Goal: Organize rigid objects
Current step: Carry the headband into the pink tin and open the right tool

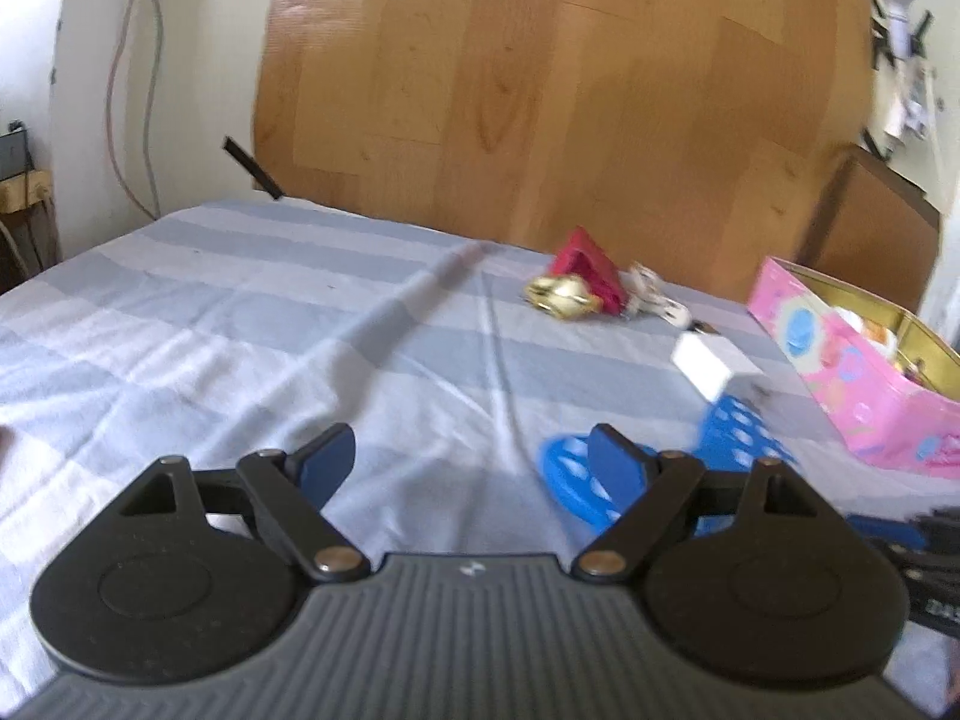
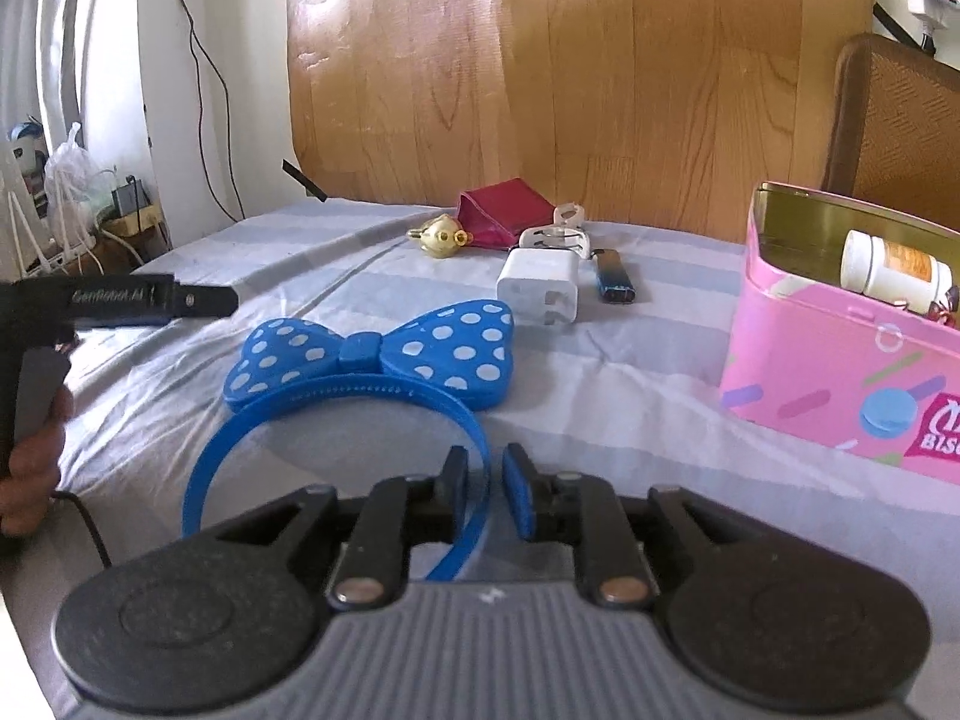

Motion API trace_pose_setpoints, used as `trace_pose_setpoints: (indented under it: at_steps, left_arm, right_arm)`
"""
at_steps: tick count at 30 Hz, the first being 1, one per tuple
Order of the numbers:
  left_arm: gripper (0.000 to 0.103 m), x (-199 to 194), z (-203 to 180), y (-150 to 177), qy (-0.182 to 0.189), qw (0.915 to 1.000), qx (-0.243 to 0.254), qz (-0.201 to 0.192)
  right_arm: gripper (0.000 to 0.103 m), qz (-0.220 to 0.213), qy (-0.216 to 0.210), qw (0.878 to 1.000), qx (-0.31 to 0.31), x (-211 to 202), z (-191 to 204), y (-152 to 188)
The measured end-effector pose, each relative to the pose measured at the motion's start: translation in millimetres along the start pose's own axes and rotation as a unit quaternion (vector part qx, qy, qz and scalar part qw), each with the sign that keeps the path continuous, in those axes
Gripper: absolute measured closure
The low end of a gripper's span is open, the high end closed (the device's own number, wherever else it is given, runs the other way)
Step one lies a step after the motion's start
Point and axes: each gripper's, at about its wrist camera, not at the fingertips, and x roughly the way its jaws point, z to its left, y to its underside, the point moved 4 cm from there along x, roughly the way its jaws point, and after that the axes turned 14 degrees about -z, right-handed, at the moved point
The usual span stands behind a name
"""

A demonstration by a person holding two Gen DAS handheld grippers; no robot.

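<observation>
Blue polka-dot headband (image 2: 372, 360): flat on the bed (image 2: 600, 408), bow toward the headboard (image 2: 540, 60), long axis crosswise. Right gripper (image 2: 486, 480) fingers narrowly parted around its band, not pinching. Left gripper (image 1: 474, 450) fingers spread, empty.

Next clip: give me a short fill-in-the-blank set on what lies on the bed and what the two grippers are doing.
1. The headband carries a blue bow with ____ dots.
2. The white bottle lies inside the ____ tin.
3. The right gripper has the headband's ____ between its fingers.
4. The left gripper is ____, with nothing between its fingers.

Missing words: white; pink; band; open
</observation>
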Motion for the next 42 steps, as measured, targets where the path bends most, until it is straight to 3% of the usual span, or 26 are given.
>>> trace_pose_setpoints:
  at_steps: [6,12,14,17,19,22,29,36,42]
  left_arm:
    - [0.016,-13.8,-32.4,2.4,0.050,0.9985,0.009,0.020]
    - [0.016,-14.7,-52.2,11.3,0.069,0.9954,0.008,0.065]
    - [0.017,-14.9,-57.5,13.8,0.065,0.9950,0.017,0.074]
    - [0.019,-13.2,-62.1,19.3,0.049,0.9947,0.036,0.082]
    - [0.025,-10.0,-63.4,25.6,0.047,0.9936,0.036,0.095]
    - [0.031,-11.4,-66.8,29.5,0.038,0.9940,0.054,0.088]
    - [0.063,-10.8,-65.4,28.8,0.019,0.9948,0.071,0.070]
    - [0.065,-14.0,-63.8,23.5,0.032,0.9966,0.036,0.067]
    - [0.066,-20.5,-79.8,1.6,0.056,0.9975,0.029,0.033]
  right_arm:
    - [0.081,0.000,-0.001,1.000,-0.011,0.0,3.7,1.1]
    - [0.081,0.000,0.000,1.000,-0.015,-0.5,4.6,1.2]
    - [0.082,-0.001,0.000,1.000,-0.013,-0.5,3.7,1.0]
    - [0.092,-0.002,0.002,1.000,-0.017,-0.6,4.5,1.2]
    - [0.094,-0.004,0.006,1.000,-0.018,-1.1,5.2,1.2]
    - [0.094,-0.007,0.007,1.000,-0.020,-1.9,5.5,1.1]
    - [0.094,-0.017,0.007,1.000,-0.017,-4.5,4.2,0.0]
    - [0.094,-0.048,0.020,0.998,-0.025,-15.4,8.6,-3.6]
    - [0.095,-0.086,0.039,0.995,-0.023,-31.7,3.6,-15.2]
